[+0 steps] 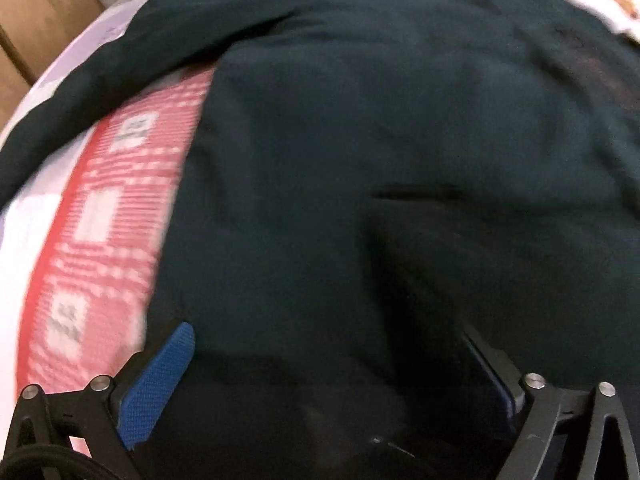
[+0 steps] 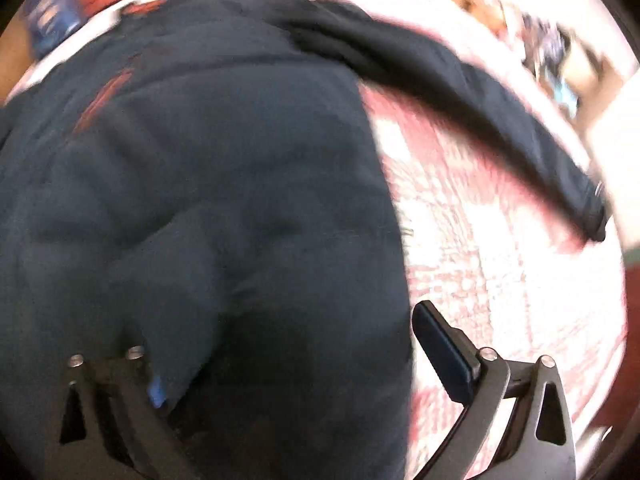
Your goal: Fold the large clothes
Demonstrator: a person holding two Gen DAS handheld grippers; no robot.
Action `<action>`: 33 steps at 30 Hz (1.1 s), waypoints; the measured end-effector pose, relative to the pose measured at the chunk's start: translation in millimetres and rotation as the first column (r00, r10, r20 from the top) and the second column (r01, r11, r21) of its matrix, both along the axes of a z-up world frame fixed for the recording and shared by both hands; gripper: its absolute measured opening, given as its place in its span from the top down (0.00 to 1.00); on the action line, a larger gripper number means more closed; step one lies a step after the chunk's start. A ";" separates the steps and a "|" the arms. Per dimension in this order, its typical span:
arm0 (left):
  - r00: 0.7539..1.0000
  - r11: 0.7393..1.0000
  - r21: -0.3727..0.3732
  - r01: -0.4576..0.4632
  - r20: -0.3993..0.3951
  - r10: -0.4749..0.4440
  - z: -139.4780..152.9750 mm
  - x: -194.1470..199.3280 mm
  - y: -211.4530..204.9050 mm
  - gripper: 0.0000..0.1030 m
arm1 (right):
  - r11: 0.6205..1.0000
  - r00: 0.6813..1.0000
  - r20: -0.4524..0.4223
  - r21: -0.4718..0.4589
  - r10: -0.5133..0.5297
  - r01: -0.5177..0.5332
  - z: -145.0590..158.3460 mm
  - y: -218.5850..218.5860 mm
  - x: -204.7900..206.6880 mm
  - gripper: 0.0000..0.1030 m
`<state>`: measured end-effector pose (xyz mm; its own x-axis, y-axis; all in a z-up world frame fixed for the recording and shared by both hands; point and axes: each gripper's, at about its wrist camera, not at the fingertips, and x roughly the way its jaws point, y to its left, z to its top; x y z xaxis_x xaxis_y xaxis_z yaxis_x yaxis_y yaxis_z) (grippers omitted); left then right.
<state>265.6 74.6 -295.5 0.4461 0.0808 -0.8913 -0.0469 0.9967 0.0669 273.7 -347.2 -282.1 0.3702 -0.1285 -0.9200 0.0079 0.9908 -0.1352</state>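
A: Dark navy knit, thick and soft. That is the sweatshirt [image 1: 400, 140], spread flat on a bed with a red-and-white patterned bedspread [image 1: 104, 208]. Both views are blurred, so small detail is lost.

B: How would it handle?

A: My guess is limp and fairly heavy for cloth. It would sag and drag, and it would not slip much. I would take it at the hem corners or at a side seam, pinching both layers together.

B: And the sleeve?

A: One long sleeve [image 2: 480, 120] lies stretched out across the bedspread, away from the body of the garment.

B: Where does it lie against the jaws?

A: The left gripper [image 1: 332, 364] has its jaws wide apart, with the near hem bunched in the gap between them. The right gripper [image 2: 288, 356] is also spread: cloth covers its left finger, and its right finger stands just off the garment's side edge, over the bedspread.
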 end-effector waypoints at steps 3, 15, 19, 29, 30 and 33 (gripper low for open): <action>0.996 0.995 -0.069 0.076 0.054 -0.072 15.7 -39.7 -34.6 0.02 | 0.989 0.984 0.111 -0.070 0.139 -0.132 26.8 47.2 -45.6 0.01; 0.993 0.993 0.031 -0.114 0.009 0.114 1.4 -136.1 35.3 0.00 | 0.995 0.997 -0.016 -0.069 -0.078 0.077 19.7 -74.0 -180.0 0.05; 0.994 0.993 0.036 -0.110 0.009 0.110 10.2 -152.3 28.2 0.00 | 0.990 0.991 0.051 0.063 0.124 -0.127 44.8 -10.1 -207.3 0.05; 0.986 0.983 0.097 -0.159 -0.033 0.163 21.8 -186.4 36.7 0.00 | 0.973 0.975 -0.048 0.082 0.218 -0.214 15.1 -29.1 -258.5 0.36; 0.988 0.983 0.104 -0.151 -0.025 0.155 26.0 -186.0 32.9 0.00 | 0.964 0.961 -0.076 0.044 0.265 -0.262 21.0 -28.9 -260.1 0.38; 0.991 0.988 0.079 -0.130 0.033 0.128 41.0 -174.0 13.6 0.00 | 0.970 0.969 -0.073 -0.033 0.237 -0.240 42.2 -26.0 -254.6 0.35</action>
